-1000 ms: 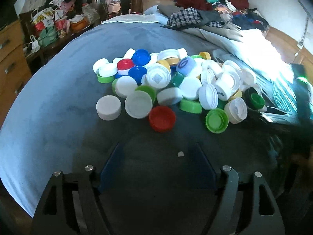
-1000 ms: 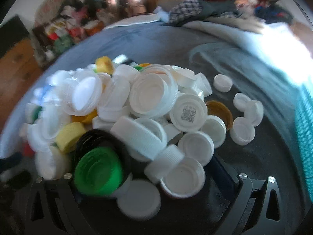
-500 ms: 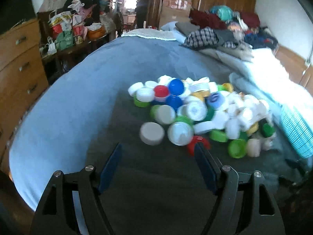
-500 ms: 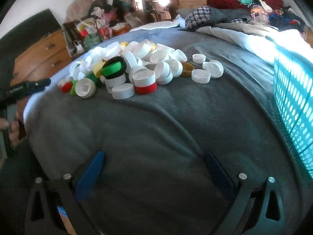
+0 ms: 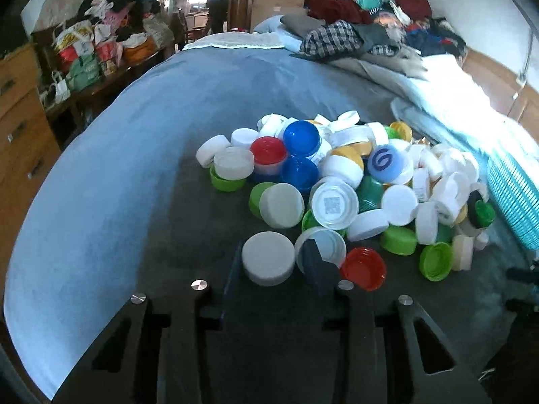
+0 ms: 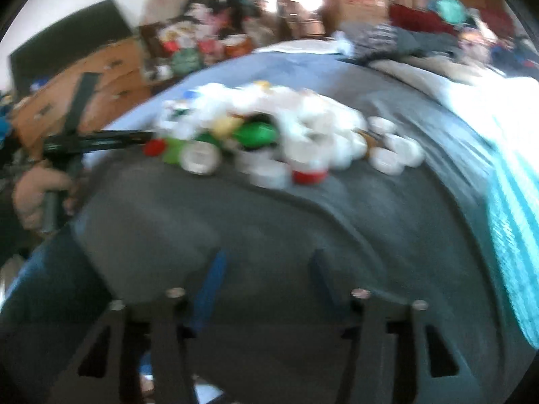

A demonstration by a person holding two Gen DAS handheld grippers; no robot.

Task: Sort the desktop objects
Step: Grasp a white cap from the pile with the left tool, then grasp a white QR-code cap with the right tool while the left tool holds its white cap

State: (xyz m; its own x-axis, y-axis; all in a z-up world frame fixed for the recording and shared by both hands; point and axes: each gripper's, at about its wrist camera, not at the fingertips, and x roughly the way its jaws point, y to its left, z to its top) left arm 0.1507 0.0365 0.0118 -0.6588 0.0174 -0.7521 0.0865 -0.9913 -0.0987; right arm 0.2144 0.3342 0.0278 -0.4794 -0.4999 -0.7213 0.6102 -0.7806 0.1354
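A pile of bottle caps (image 5: 340,181), mostly white with green, blue, red and yellow ones, lies on a grey blanket (image 5: 134,175). My left gripper (image 5: 274,262) is at the pile's near edge with its fingers around a grey-white cap (image 5: 267,262), touching or nearly touching it; the right finger sits in front of an upturned white cap (image 5: 325,245). A red cap (image 5: 363,267) lies just right. In the blurred right wrist view, my right gripper (image 6: 266,269) is open and empty over bare blanket, well short of the pile (image 6: 269,138).
A teal mesh basket (image 5: 512,198) stands right of the pile and shows in the right wrist view (image 6: 515,222). Clothes (image 5: 353,37) are heaped at the back. A wooden dresser (image 5: 17,128) stands left. The left gripper and hand (image 6: 40,188) show at the left.
My left gripper has moved forward into the pile's near edge and narrowed around the grey-white cap. My right gripper has narrowed somewhat and its view has shifted with blur.
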